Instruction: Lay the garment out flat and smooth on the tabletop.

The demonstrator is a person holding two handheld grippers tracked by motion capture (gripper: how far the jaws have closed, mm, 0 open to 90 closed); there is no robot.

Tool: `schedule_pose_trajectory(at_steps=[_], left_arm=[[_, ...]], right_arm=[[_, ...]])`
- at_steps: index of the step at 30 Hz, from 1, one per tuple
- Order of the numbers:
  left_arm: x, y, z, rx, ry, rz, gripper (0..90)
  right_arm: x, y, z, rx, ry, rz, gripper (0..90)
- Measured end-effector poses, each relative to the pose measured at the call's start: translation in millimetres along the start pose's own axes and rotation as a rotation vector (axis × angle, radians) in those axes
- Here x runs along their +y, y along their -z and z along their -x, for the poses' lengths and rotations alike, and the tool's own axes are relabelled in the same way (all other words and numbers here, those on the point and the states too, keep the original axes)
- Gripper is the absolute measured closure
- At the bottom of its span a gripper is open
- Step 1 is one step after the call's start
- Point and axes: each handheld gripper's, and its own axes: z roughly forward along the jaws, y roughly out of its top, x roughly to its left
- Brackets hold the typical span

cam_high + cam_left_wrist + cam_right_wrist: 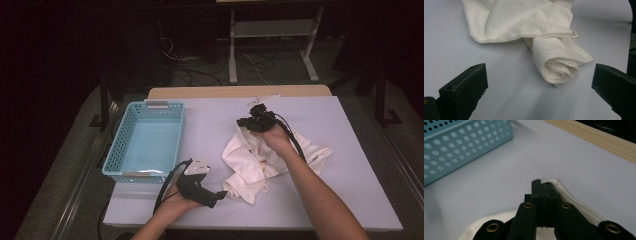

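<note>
A crumpled white cloth [260,160] lies on the table's pale sheet, right of centre. My right gripper [243,122] is shut on the cloth's upper left edge and holds that part lifted; in the right gripper view a fold of the white cloth [564,192] is pinched between the closed black jaws. My left gripper [223,194] lies low near the front edge, pointing right at the cloth's lower rolled corner [559,68]. Its jaws stand wide apart with the rolled corner ahead of them, untouched. A small label [574,33] is sewn on the cloth's hem.
A light blue perforated basket [150,105] stands at the table's left, with nothing in it. The wooden table edge [240,91] runs along the back. Cables trail from both grippers. Beyond the table are dark floor, wires and a metal frame [272,30].
</note>
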Motion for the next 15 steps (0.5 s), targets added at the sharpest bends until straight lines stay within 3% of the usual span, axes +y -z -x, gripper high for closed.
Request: schedule_pose_trajectory(at_steps=[10, 15], left_arm=[[-0.4, 1.7, -0.9, 0.001, 0.006, 0.005, 0.0], [-0.4, 1.9, -0.9, 0.001, 0.004, 0.005, 0.0]], right_arm=[[17.9, -27.9, -29.5, 0.092, 0.051, -0.007, 87.6], [17.7, -36.6, -37.6, 0.11, 0.06, -0.024, 87.5]])
